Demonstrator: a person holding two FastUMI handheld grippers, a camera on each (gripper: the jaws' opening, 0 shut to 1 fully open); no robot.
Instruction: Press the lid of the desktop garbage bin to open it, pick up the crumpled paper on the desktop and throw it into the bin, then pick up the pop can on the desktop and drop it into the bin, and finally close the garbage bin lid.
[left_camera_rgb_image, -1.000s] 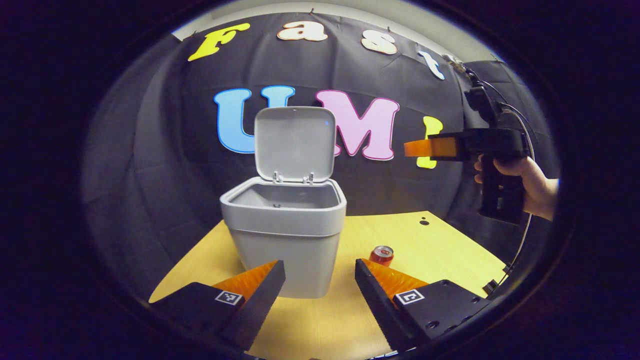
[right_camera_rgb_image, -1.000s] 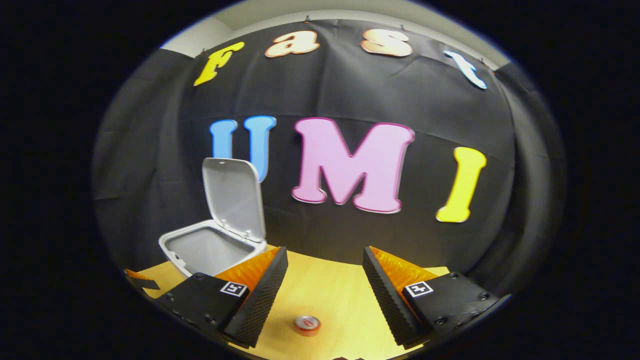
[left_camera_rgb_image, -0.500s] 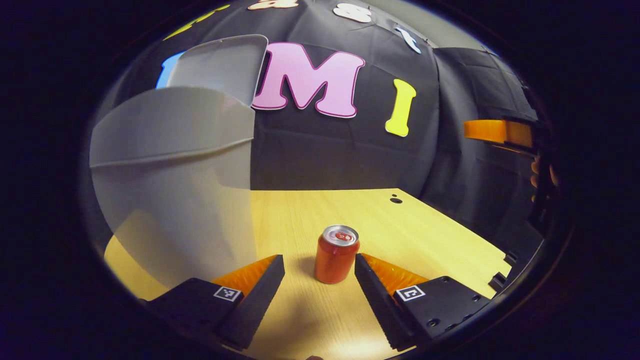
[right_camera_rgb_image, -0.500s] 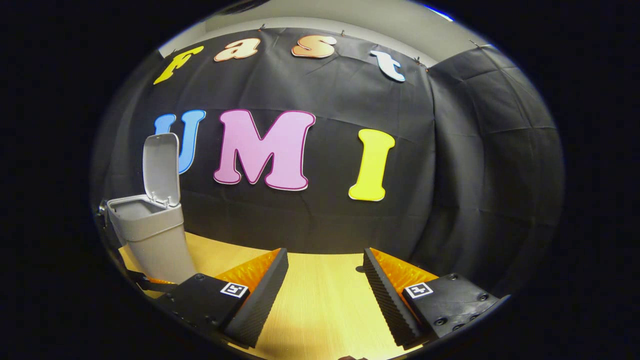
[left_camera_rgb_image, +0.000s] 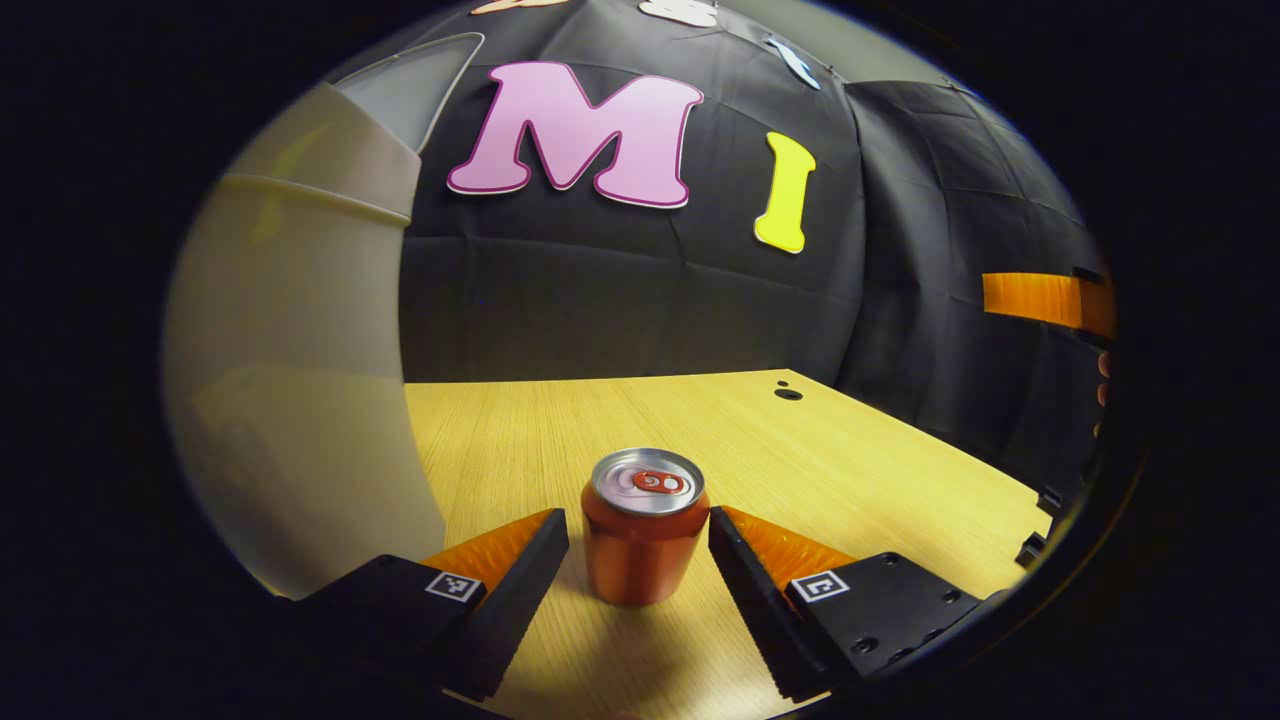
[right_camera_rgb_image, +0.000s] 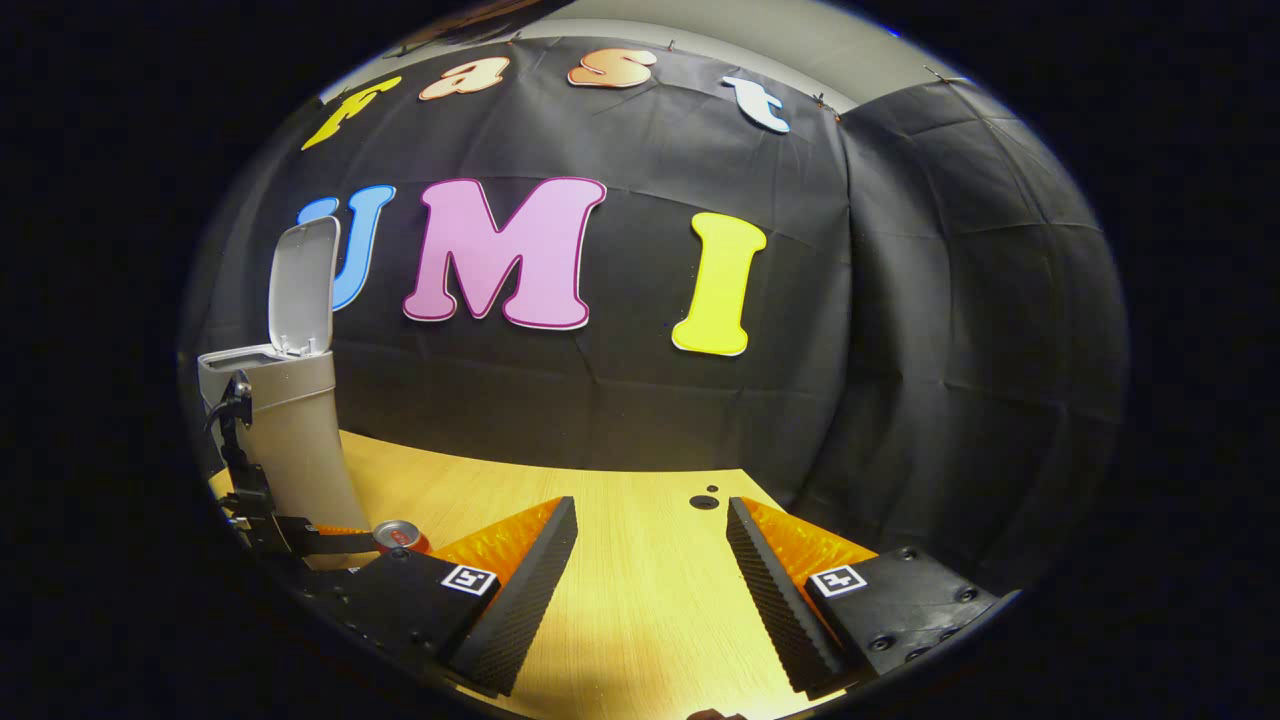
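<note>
Pale wooden table carries the upright pop can right between the spread fingers of the left hand-held gripper, ready for closing, while the right hand-held gripper waits open and empty, clear of the open-lidded bin at the left one's left.

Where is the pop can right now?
In the left gripper view, the pop can stands upright on the desk, between the open left hand-held gripper fingers, right of the bin.

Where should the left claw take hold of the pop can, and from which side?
Grip the pop can at mid-height on its round wall, coming level from the front. It stands upright on the desk, already between the open left claw fingers.
</note>
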